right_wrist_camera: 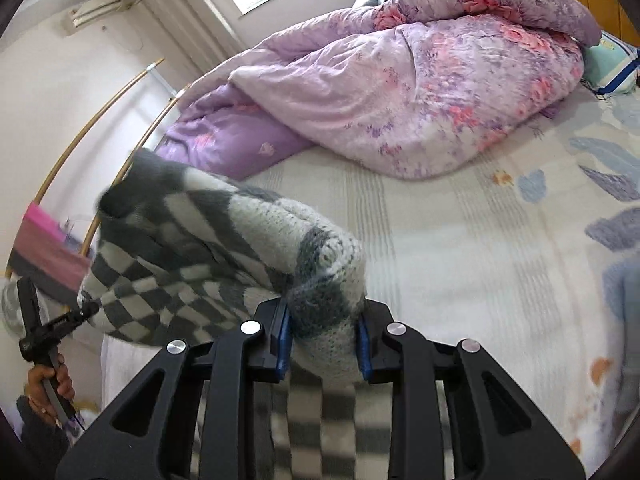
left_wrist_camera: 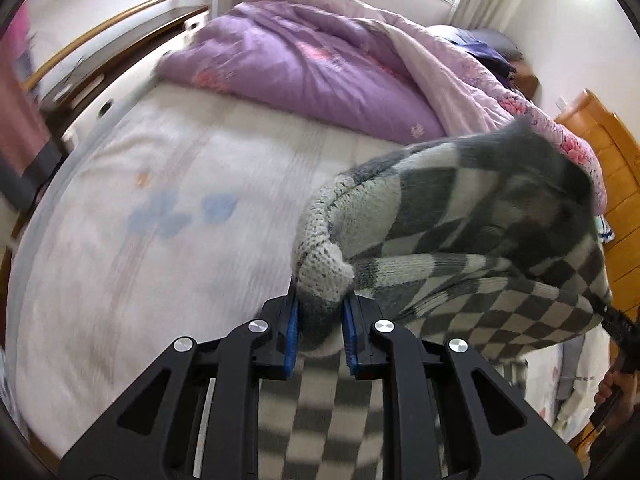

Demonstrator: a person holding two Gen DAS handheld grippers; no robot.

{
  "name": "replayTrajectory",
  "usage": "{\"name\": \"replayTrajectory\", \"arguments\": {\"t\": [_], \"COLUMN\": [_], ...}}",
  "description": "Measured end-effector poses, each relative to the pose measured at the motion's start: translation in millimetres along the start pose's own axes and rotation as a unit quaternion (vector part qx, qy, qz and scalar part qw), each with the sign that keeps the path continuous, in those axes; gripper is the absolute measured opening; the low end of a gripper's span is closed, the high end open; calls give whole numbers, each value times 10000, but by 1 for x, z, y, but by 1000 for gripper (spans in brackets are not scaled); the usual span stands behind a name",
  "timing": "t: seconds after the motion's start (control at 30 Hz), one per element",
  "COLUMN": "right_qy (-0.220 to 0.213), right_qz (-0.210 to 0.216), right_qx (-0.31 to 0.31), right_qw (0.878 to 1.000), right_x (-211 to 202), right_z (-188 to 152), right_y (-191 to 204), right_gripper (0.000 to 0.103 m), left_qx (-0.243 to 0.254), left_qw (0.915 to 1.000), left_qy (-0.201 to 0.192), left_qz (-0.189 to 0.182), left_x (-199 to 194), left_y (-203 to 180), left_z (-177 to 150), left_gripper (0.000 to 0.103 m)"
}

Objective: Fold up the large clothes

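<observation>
A grey-and-white checkered knit sweater (left_wrist_camera: 460, 236) hangs in the air above the bed, stretched between both grippers. My left gripper (left_wrist_camera: 319, 320) is shut on a bunched edge of it, the knit wedged between the blue pads. In the right wrist view the sweater (right_wrist_camera: 208, 248) runs off to the left, and my right gripper (right_wrist_camera: 323, 328) is shut on another bunched edge. The rest of the sweater hangs below each gripper, blurred. The left gripper also shows at the left edge of the right wrist view (right_wrist_camera: 86, 312), and the right one at the right edge of the left wrist view (left_wrist_camera: 616, 320).
The bed (left_wrist_camera: 160, 240) has a pale patterned sheet (right_wrist_camera: 480, 248). A heaped purple floral quilt (left_wrist_camera: 320, 64) lies across its far side (right_wrist_camera: 420, 92). A wooden headboard (left_wrist_camera: 608, 168) stands at the right, and a rail and dark shelf (left_wrist_camera: 120, 44) run along the left.
</observation>
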State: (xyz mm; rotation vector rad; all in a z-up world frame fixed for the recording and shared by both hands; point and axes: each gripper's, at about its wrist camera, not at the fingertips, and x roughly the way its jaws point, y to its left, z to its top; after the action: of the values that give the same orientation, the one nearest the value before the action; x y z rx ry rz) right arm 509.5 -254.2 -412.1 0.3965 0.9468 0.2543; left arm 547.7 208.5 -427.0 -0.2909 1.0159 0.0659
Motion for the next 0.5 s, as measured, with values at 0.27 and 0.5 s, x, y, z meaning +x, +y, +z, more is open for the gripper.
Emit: {"name": "replayTrajectory", "arguments": {"t": [0.27, 0.5], "right_qy": [718, 1387], "right_qz": [-384, -1201], "right_qx": [53, 694], "right_qw": [9967, 9806], "right_x": [-42, -34], "right_z": [-119, -226], "right_y": [-23, -41], "right_gripper": [29, 34], "left_qx": [-810, -971], "left_qw": [9943, 9814], "left_qy": [698, 1658], "left_qz": [2, 18], "left_x": [-24, 4], "left_y": [59, 100], "left_z": [-152, -234], "left_gripper": [20, 25]}}
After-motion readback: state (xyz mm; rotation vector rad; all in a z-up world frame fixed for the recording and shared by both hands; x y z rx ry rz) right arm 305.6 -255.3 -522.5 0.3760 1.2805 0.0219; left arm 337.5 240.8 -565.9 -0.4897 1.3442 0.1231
